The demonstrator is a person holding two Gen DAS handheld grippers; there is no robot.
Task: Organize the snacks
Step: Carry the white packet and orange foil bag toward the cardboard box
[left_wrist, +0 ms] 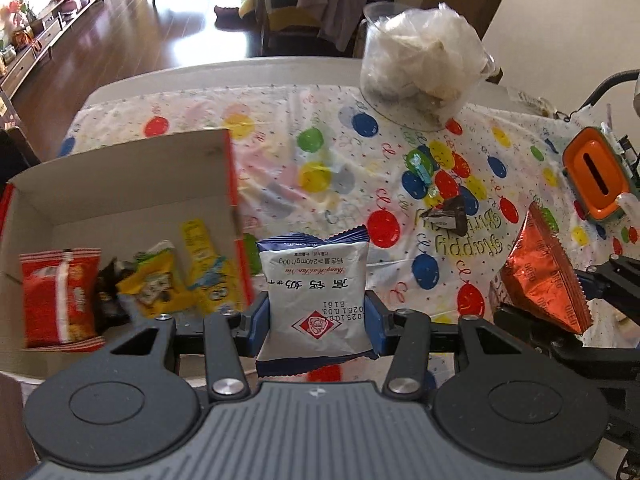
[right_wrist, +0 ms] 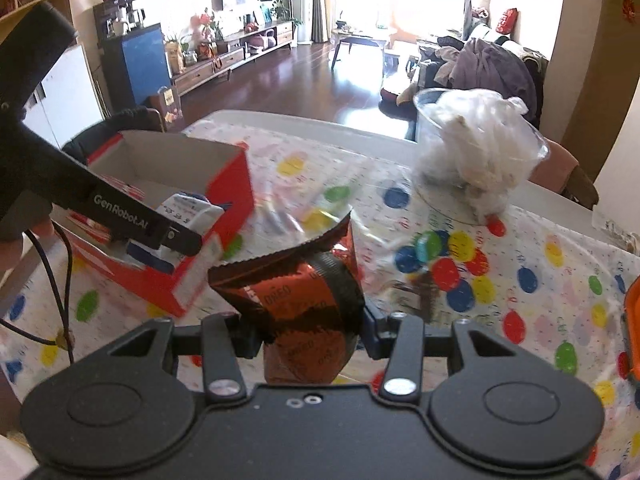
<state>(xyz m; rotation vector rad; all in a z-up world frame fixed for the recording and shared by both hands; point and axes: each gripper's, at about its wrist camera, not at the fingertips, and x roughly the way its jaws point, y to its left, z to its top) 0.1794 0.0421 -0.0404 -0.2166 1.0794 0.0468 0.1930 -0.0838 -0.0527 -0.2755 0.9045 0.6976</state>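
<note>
Both tongs were carrying snacks to the box (left_wrist: 120, 184), the left tongs (left_wrist: 316, 320) squeezing a white packet (left_wrist: 316, 276) beside it, the right tongs (right_wrist: 310, 332) squeezing an orange packet (right_wrist: 296, 292), each needing dropping inside.

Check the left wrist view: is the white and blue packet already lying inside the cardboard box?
No, the white and blue packet is clamped between the left gripper fingers, outside the cardboard box.

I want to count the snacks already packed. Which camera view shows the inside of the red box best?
The left wrist view: the red box opens toward it, showing several packets on its floor. In the right wrist view, the left tongs cover most of its inside.
</note>
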